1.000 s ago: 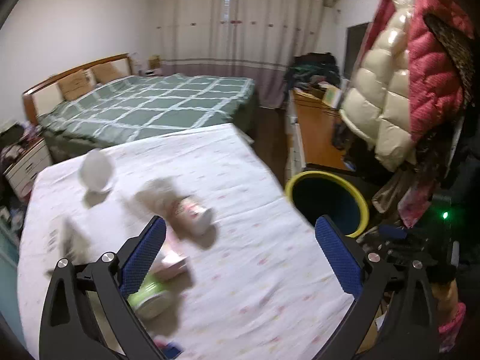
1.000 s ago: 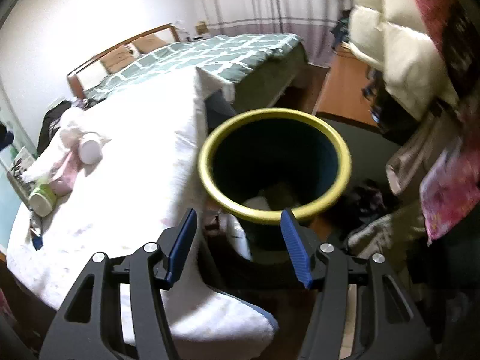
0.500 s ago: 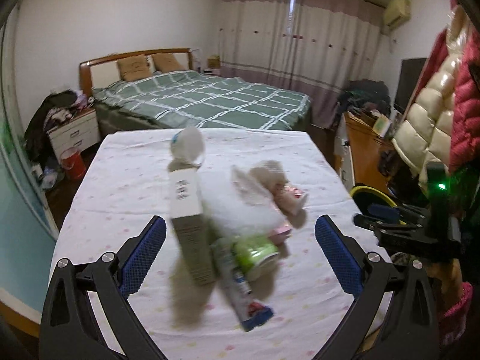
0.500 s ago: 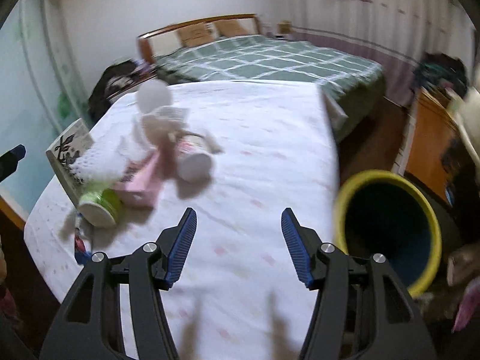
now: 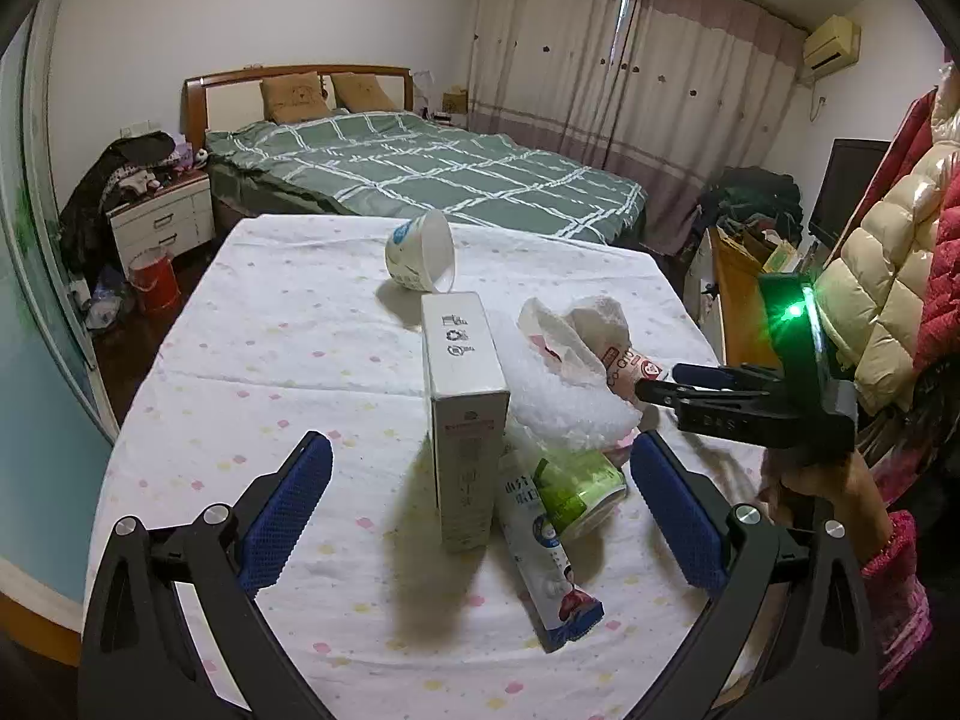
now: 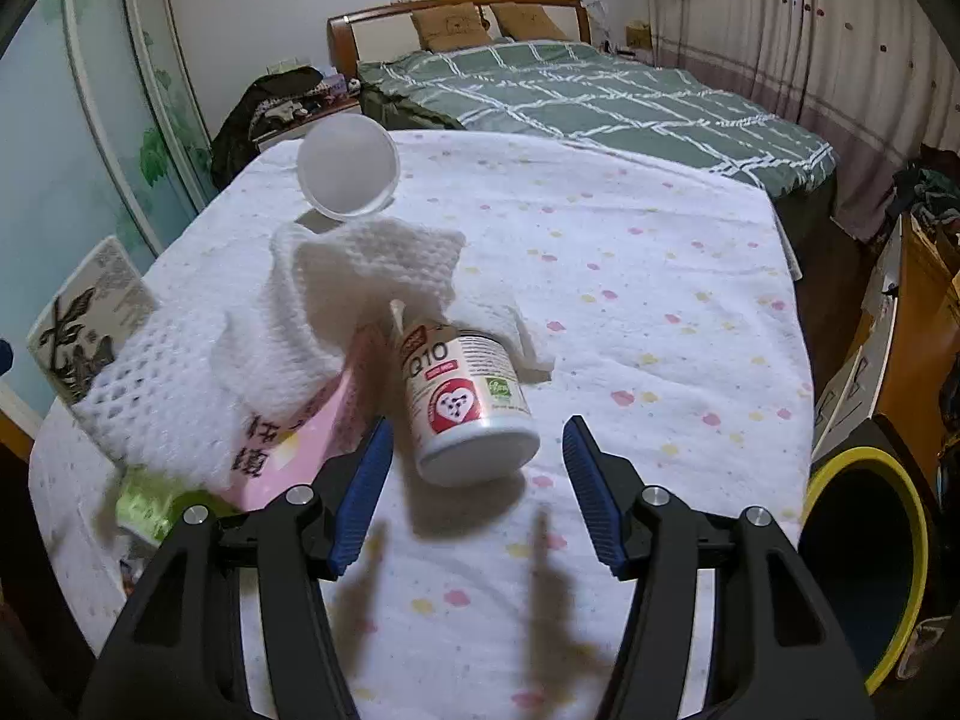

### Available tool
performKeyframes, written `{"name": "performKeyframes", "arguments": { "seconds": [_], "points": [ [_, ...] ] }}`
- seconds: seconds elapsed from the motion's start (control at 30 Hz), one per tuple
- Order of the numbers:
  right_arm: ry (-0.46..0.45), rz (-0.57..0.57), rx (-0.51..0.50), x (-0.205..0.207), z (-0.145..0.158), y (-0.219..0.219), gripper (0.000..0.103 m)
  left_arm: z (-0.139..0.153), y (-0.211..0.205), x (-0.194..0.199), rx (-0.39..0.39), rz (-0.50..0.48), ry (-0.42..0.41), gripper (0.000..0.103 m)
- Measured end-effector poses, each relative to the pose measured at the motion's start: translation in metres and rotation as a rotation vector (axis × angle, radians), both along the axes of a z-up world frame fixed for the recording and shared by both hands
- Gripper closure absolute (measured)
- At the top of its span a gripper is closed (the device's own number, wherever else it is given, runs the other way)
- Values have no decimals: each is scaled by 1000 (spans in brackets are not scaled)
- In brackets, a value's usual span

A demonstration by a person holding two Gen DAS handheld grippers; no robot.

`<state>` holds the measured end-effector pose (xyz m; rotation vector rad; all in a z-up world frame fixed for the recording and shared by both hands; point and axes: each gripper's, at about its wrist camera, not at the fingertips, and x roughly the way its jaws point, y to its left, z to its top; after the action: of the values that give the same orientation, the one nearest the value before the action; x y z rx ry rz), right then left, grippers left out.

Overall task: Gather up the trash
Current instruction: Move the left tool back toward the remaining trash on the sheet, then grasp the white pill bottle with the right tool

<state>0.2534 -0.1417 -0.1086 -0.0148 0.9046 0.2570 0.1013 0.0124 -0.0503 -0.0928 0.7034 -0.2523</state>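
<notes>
A heap of trash lies on the white spotted tablecloth (image 5: 288, 360). A tall white carton (image 5: 465, 420) stands upright, with a milk box (image 5: 543, 546), a green cup (image 5: 579, 489), white foam netting (image 5: 570, 396) and a white-and-red bottle (image 6: 465, 402) beside it. A white cup (image 5: 420, 252) lies on its side further back. My left gripper (image 5: 480, 510) is open and empty, in front of the carton. My right gripper (image 6: 477, 480) is open and empty, its jaws either side of the bottle's base. A pink box (image 6: 288, 432) lies left of the bottle.
A yellow-rimmed dark bin (image 6: 864, 564) stands on the floor off the table's right edge. A green checked bed (image 5: 432, 174) lies beyond the table. A wooden cabinet (image 5: 744, 294) and hanging jackets (image 5: 888, 276) are at the right. A nightstand (image 5: 162, 222) stands far left.
Both grippers have swung away from the bin toward the trash heap. My right gripper has closed in on the bottle. Both stay open and empty.
</notes>
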Motion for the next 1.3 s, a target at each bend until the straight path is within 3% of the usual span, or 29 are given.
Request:
{"name": "performKeyframes", "arguments": {
  "seconds": [0.33, 0.4, 0.47, 0.9, 1.3],
  "points": [
    [34, 25, 50, 18, -12, 8, 47, -4, -9, 5, 2, -14, 15, 5],
    [43, 30, 50, 18, -13, 9, 56, -4, -11, 5, 4, -15, 15, 5],
    [34, 30, 54, 16, -11, 9, 56, -4, -10, 5, 3, -15, 14, 5],
    [-88, -4, 73, -55, 32, -16, 57, -6, -18, 3, -1, -30, 14, 5],
    [-87, -43, 125, -92, 28, -37, 58, -6, -31, -4, 14, -61, 9, 5]
  ]
}}
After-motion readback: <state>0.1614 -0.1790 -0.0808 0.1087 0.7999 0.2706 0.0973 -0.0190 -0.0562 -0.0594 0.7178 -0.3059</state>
